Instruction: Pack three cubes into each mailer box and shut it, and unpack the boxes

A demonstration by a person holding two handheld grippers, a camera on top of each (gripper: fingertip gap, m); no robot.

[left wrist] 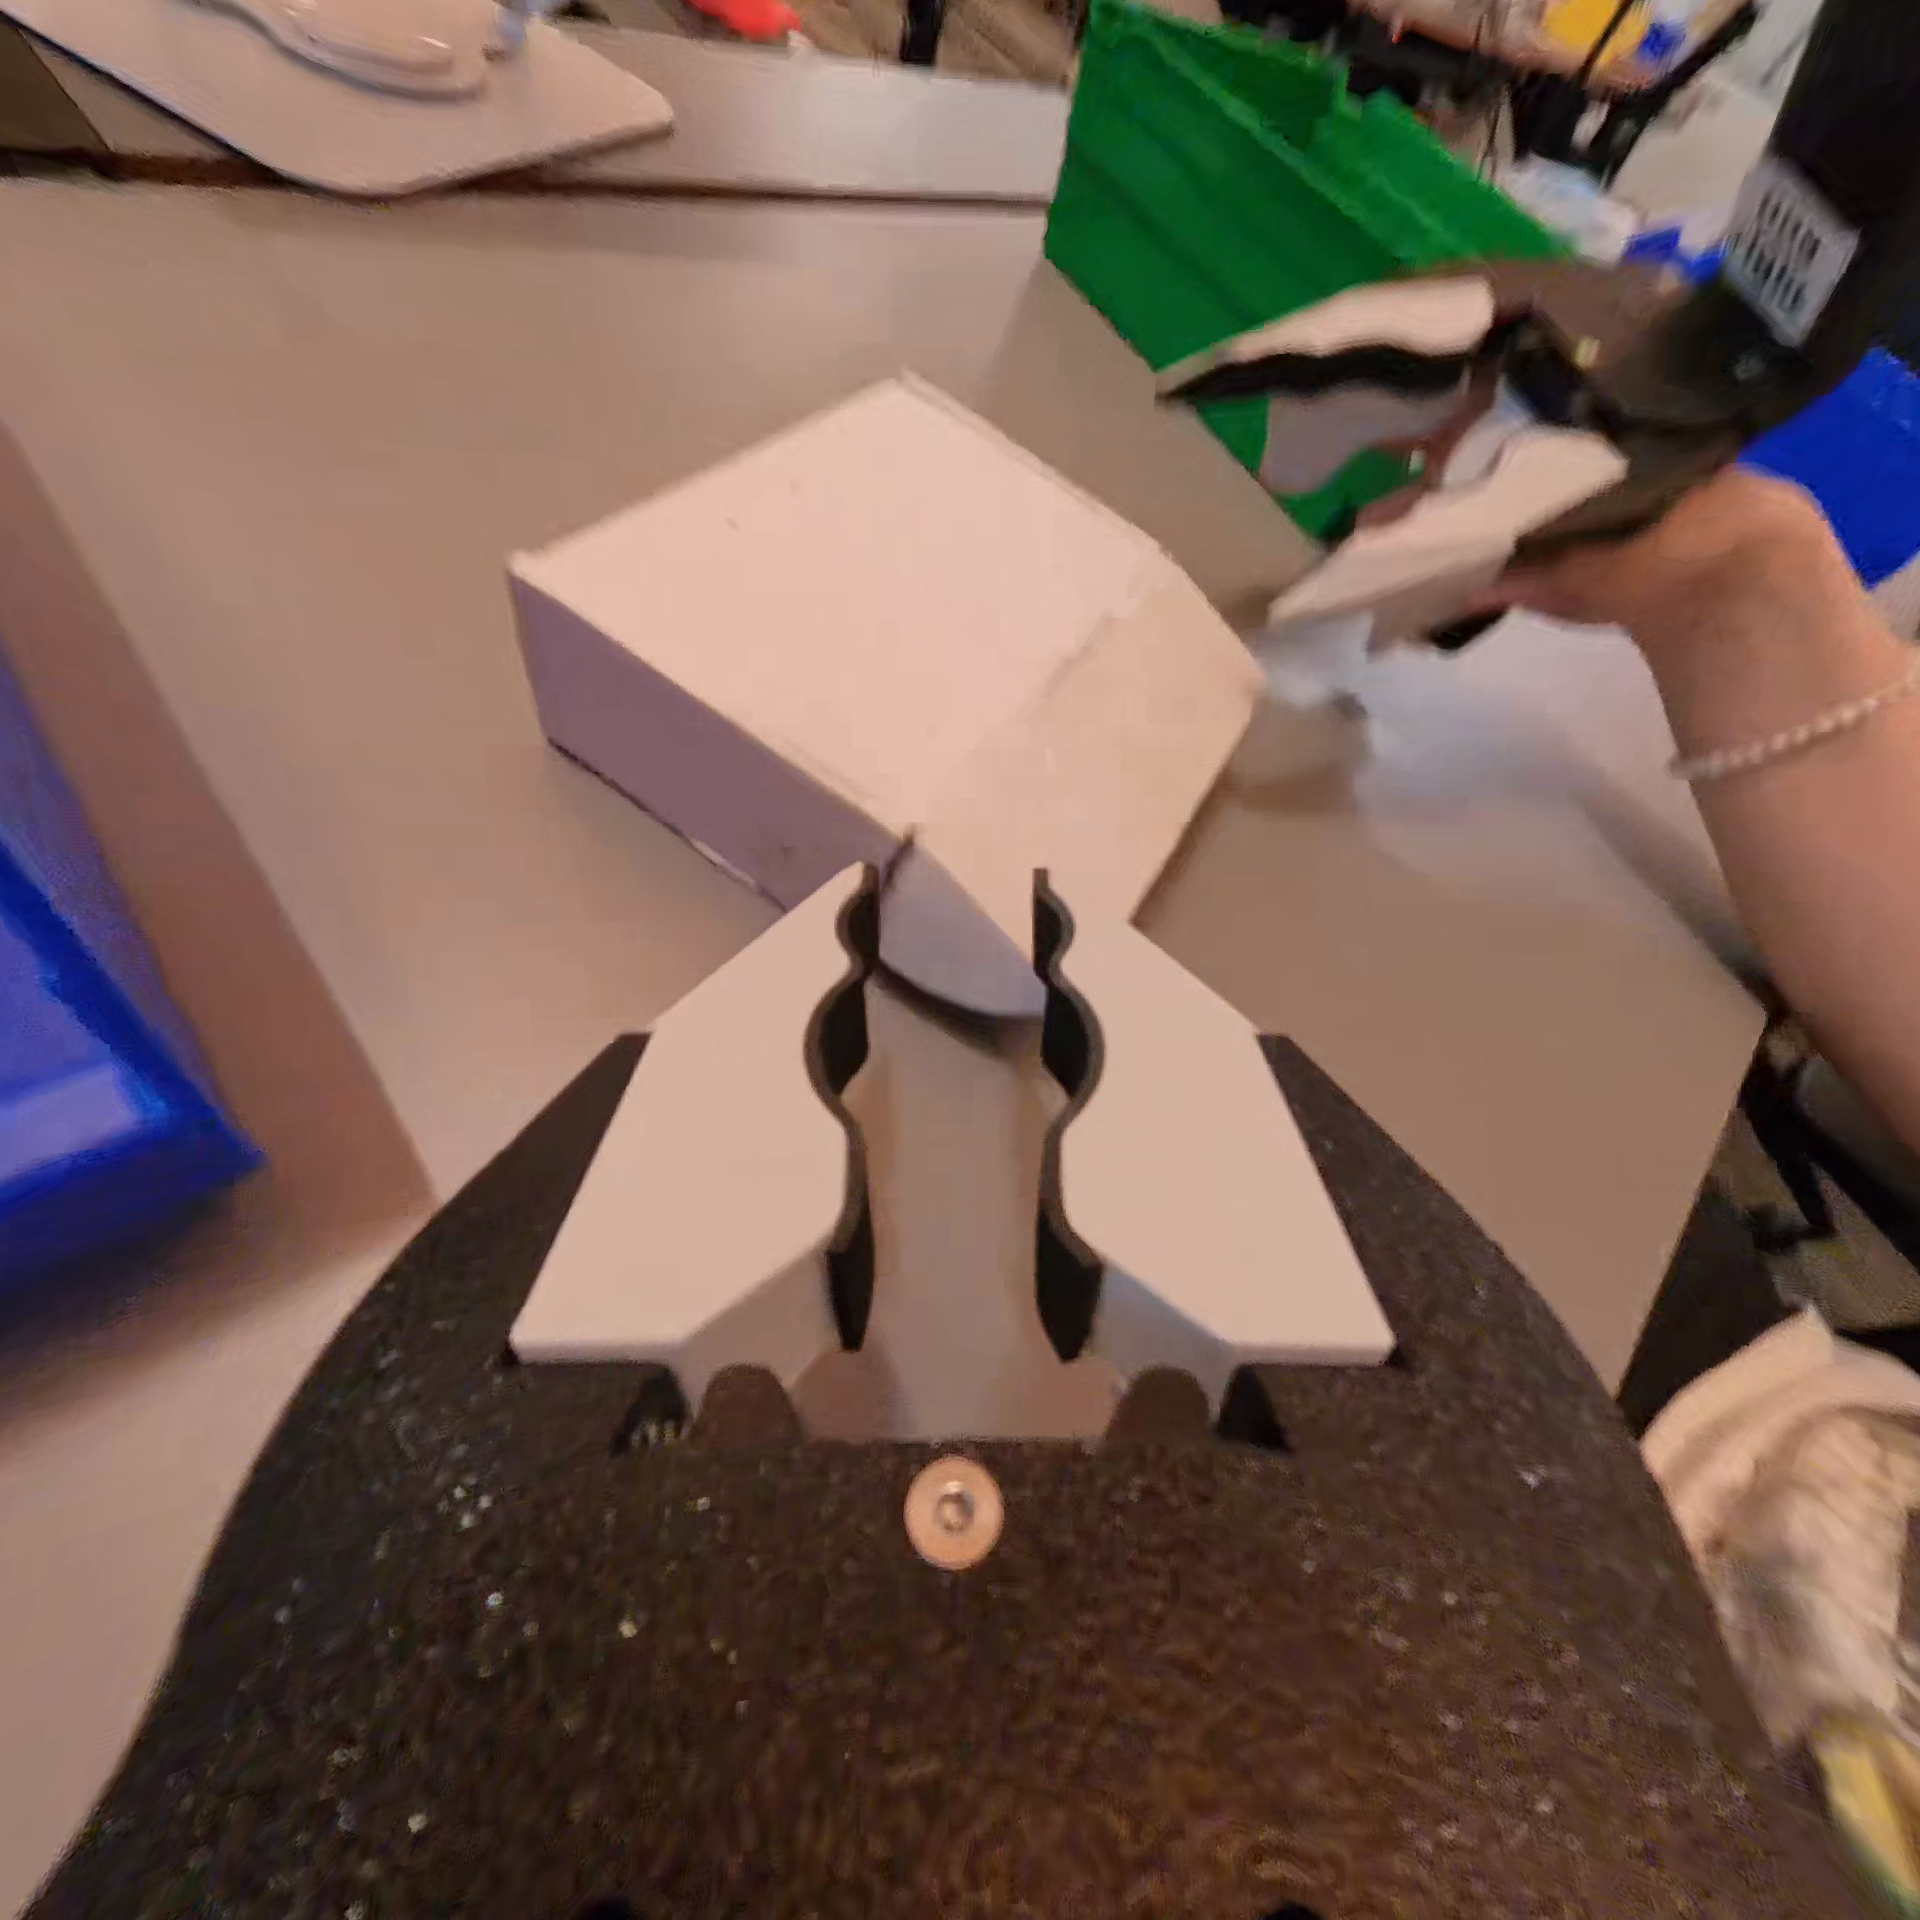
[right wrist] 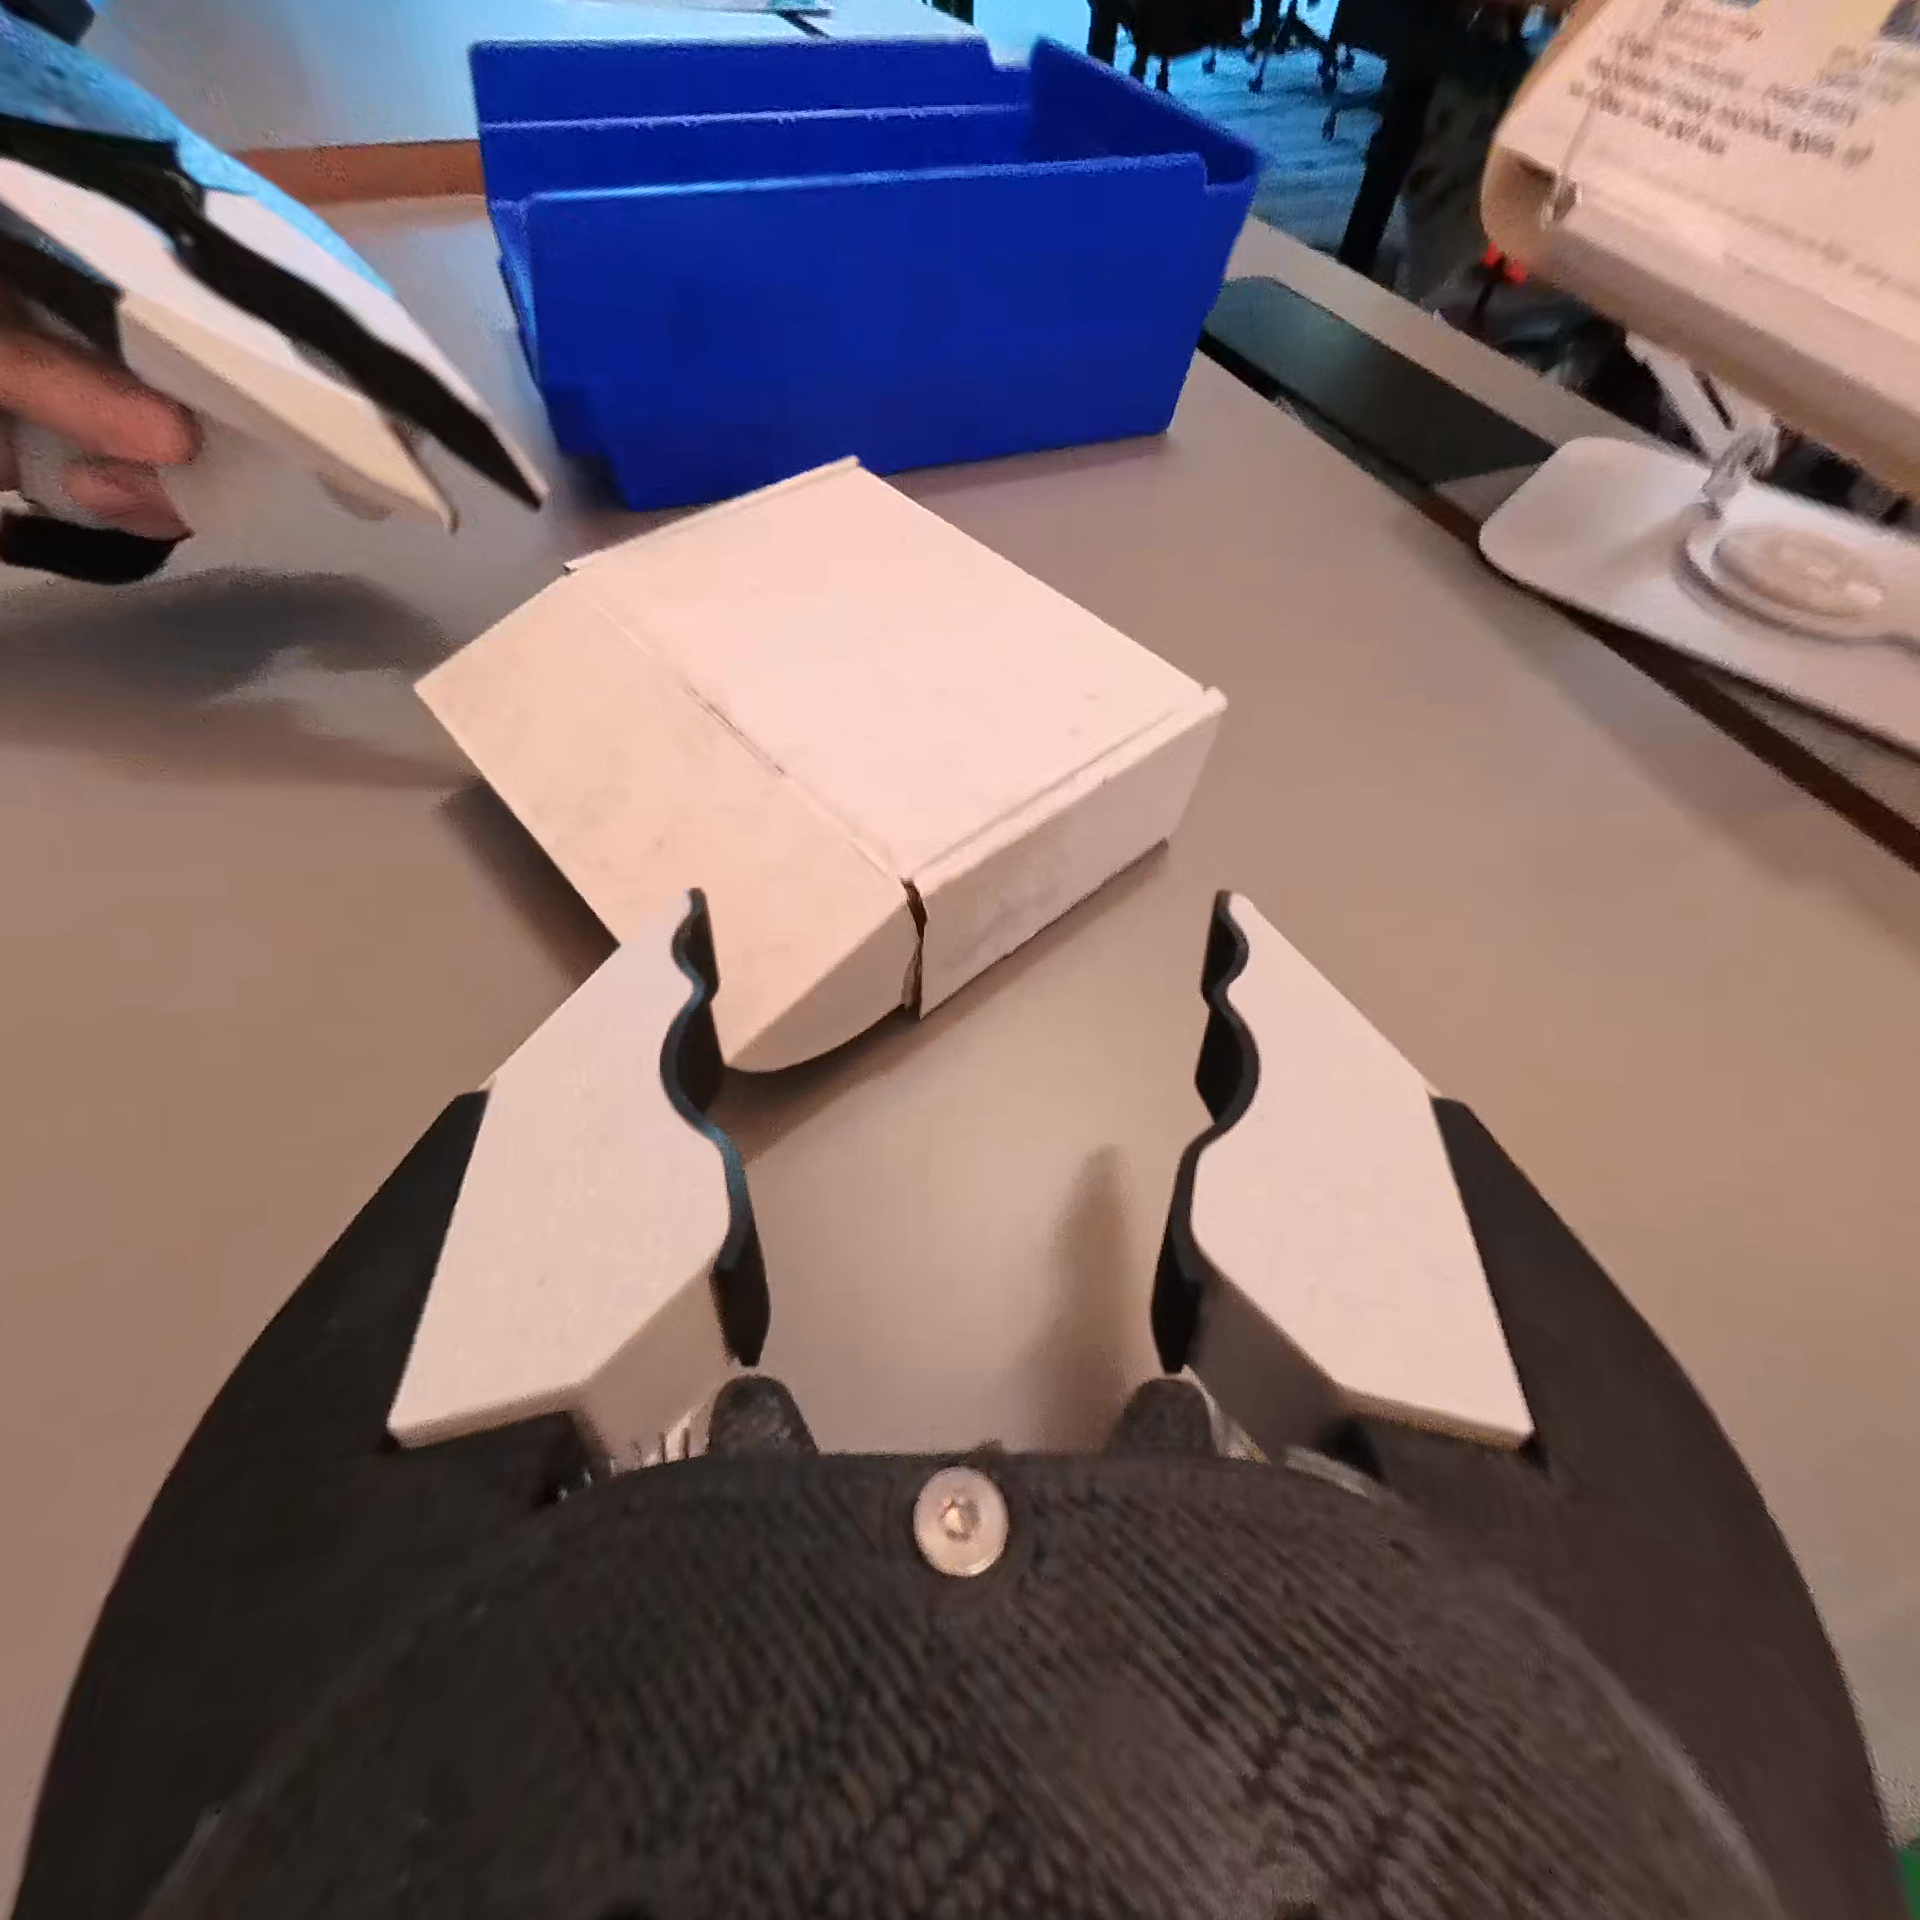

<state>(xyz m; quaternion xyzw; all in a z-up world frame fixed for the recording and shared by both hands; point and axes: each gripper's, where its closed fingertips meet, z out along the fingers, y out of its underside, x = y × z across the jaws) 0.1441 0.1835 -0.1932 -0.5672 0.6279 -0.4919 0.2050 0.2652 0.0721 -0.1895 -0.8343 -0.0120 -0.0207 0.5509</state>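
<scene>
Soft indoor light, blurred, wide-angle warped edges.

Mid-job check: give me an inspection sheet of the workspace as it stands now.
Surface: grey table, bare around the box.
Job's things: white mailer box lies shut, front flap hanging loose outside; no cubes seen.
Clutter: blue bin behind the box; green bin; white stand at the table edge.
Grippers: left gripper open, fingers either side of the flap's corner; right gripper open, empty, near the box.
Cables: nothing seen.
Surroundings: blurred background, chairs beyond the table.
</scene>
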